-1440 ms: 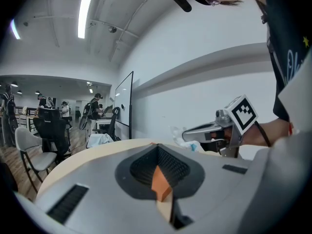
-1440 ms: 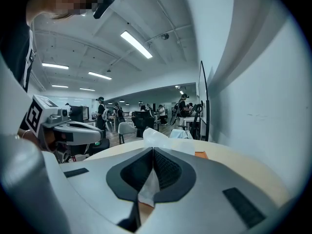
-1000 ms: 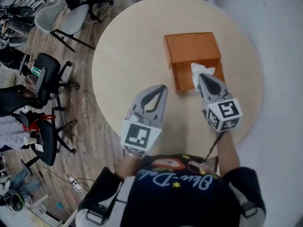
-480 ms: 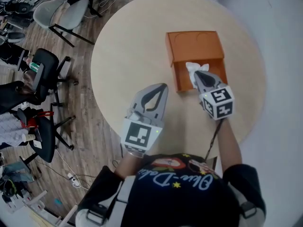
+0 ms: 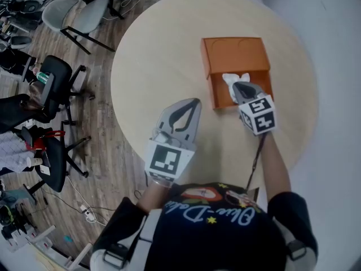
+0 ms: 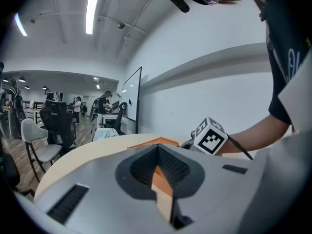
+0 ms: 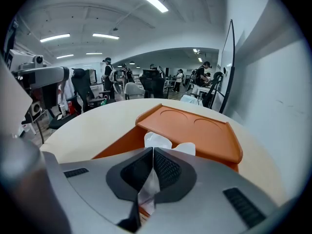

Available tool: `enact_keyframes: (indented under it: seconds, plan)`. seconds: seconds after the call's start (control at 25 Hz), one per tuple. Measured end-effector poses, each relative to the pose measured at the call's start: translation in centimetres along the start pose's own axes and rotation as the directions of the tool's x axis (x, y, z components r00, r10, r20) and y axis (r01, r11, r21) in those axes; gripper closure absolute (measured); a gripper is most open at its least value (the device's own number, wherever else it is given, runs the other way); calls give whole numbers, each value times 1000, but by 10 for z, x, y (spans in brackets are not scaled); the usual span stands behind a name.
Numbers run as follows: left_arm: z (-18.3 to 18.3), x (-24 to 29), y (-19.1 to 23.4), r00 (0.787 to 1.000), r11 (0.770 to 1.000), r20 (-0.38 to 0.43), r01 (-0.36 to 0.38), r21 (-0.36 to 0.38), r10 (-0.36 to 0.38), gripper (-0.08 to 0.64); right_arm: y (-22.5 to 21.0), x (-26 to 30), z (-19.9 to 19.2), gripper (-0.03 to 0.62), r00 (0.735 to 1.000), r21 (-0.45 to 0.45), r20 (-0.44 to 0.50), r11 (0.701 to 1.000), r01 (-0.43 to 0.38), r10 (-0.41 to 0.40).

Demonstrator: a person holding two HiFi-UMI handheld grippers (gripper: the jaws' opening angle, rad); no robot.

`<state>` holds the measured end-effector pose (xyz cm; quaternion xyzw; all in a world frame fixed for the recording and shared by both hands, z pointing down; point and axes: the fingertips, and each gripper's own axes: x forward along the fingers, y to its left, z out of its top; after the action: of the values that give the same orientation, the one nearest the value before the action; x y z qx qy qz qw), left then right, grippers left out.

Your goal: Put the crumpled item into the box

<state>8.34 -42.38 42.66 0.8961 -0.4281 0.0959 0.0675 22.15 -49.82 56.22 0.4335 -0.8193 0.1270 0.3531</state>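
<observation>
A round desk (image 5: 158,61) stands in an office with a wooden floor. The right gripper (image 5: 242,87) is clamped on the white crumpled item (image 5: 233,78), just over the open orange box (image 5: 234,52). It seems only the release is left. The left gripper (image 5: 190,105) is closed and empty, beside the box.

Light: bright, even, from ceiling strips (image 6: 91,11) (slightly glaring)
Shadows: faint
Edges: fisheye bending, dark corners in gripper views
Focus: right gripper (image 7: 152,152) slightly soft up close

round pale bench (image 5: 152,66) on a wood floor (image 5: 107,168); an orange box (image 5: 234,58), lid open, lies directly on its far right part.
</observation>
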Motion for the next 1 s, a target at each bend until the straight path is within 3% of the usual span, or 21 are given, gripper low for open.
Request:
enact_keyframes:
  seconds: [0.28,0.64,1.0]
  plan:
    - [1,-5,5,1000,1000,9,-5,-8,6,568,4,9,-4,592,999,-54,-48,998,-10,7]
    - [6,-11,1,1000,1000,19,-12,-2,12,568,1,2,-4,591,999,-19,-38,1000,0,-1]
    - [7,-24,-3,999,1000,31,-19,-1,19,568,14,-40,13,592,995,80,100,997,17,-25]
